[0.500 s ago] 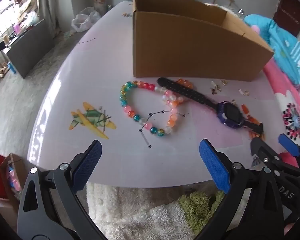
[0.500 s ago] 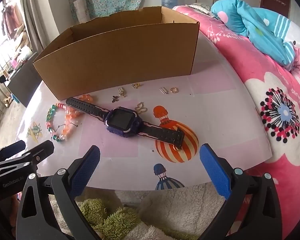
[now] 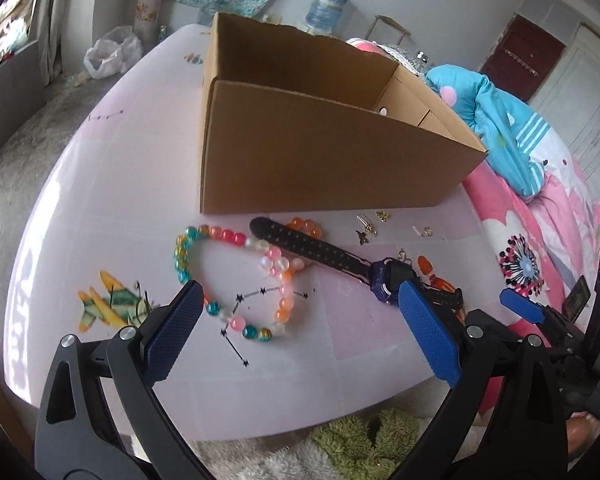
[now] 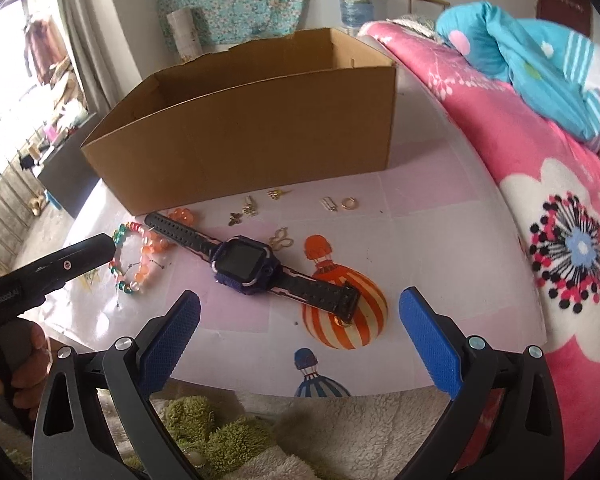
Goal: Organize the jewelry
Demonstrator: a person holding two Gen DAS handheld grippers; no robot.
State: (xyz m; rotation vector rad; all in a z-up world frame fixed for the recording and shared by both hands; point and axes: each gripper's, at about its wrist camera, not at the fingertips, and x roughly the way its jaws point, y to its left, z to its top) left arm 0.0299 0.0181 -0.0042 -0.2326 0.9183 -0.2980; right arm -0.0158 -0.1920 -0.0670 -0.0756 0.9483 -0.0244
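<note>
Both grippers hung over the near edge of the table (image 4: 440, 240), tilted down, each spread wide with nothing between its blue pads. Just ahead of the left gripper (image 3: 300, 332) lay the bead bracelet (image 3: 236, 276), looped on the pink surface. Ahead of the right gripper (image 4: 300, 332) lay the purple watch (image 4: 246, 266), one strap reaching across the beads. Beyond it sat small gold trinkets (image 4: 252, 208) and a ring (image 4: 348, 202), and behind everything the open cardboard box (image 4: 252, 140).

Bead bracelet (image 3: 236, 280), watch (image 4: 248, 266), charms (image 4: 284, 240) before box (image 4: 260, 152)
</note>
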